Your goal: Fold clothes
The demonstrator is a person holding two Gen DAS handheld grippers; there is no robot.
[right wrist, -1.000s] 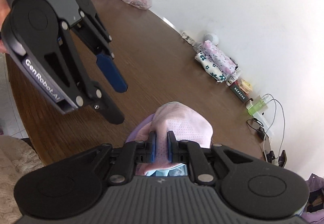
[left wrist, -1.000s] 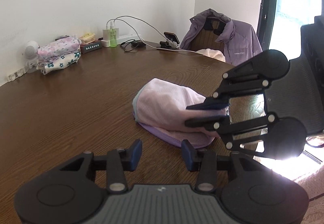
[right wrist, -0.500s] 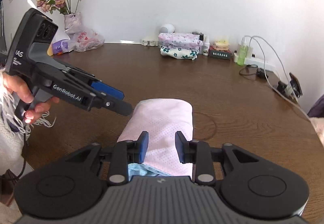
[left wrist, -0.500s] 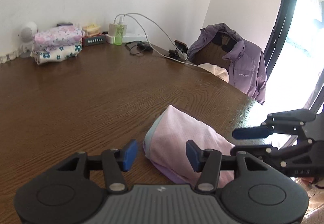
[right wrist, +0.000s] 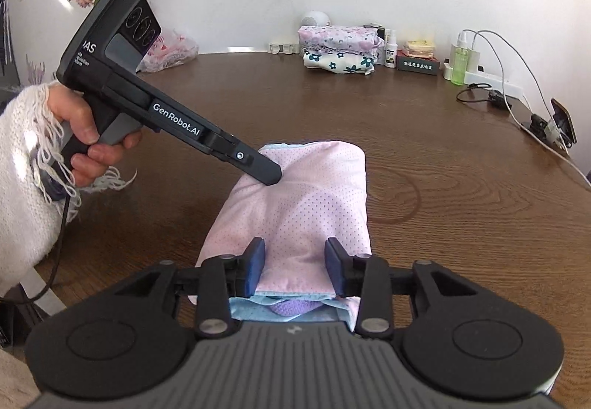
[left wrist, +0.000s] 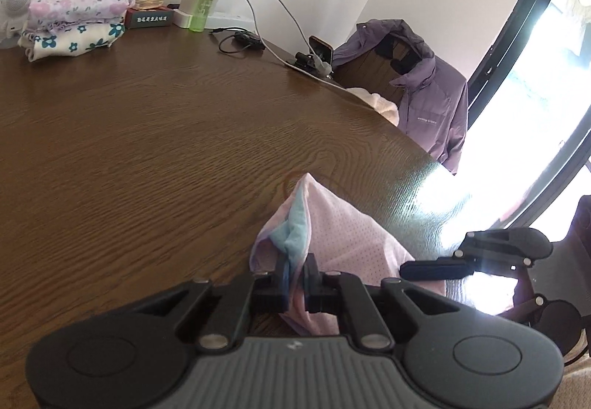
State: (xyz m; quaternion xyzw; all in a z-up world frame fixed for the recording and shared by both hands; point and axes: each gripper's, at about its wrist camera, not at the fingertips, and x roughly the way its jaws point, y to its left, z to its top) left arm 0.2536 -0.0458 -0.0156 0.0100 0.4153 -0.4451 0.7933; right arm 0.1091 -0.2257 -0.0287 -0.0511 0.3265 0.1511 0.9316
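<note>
While the left gripper [left wrist: 295, 274] pinches it, the pink garment [right wrist: 310, 202] lies between the parted right gripper [right wrist: 295, 263].

"GenRobot.AI" on left gripper [right wrist: 271, 174]

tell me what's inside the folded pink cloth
At the open near end of the pink cloth, a light blue layer and a bit of purple fabric peek out. How far they run inside is covered by the pink top layer.

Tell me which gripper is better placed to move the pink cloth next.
Left. The left gripper is shut on the pink cloth at its edge; the right gripper is open, fingers apart above it.
</note>
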